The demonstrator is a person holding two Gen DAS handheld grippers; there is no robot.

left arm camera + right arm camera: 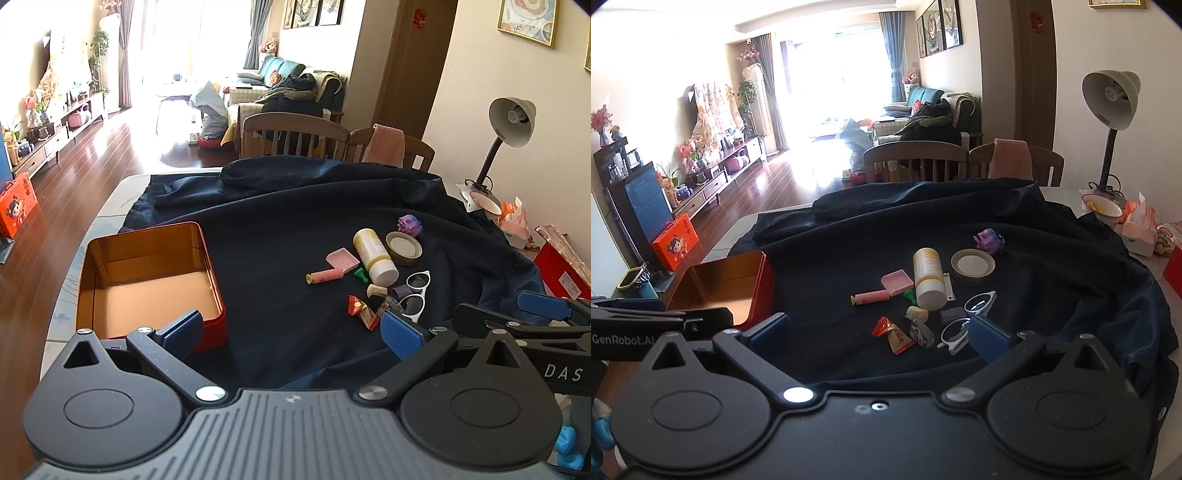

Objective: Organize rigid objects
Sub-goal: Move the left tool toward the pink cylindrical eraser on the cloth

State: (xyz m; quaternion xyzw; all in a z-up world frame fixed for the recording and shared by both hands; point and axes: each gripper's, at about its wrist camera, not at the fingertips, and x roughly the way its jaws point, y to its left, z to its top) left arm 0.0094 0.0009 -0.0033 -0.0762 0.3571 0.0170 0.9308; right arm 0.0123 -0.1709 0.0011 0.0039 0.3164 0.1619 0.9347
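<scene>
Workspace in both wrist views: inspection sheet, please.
Surface: dark cloth, rumpled, over the table.
Job's things: open tin, empty; bottle on its side; lid, sunglasses, purple toy, pink tube, wrappers loose on the cloth.
Clutter: bowl, tissue pack.
Grippers: left gripper and right gripper open, holding nothing.
Cables: lamp cord at its base.
Surroundings: chairs, living room.

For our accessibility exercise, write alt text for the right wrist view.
An open gripper hovers over a dark cloth strewn with small things: a white bottle, white sunglasses, a round lid and wrapped candy. An empty red tin sits left.
</scene>
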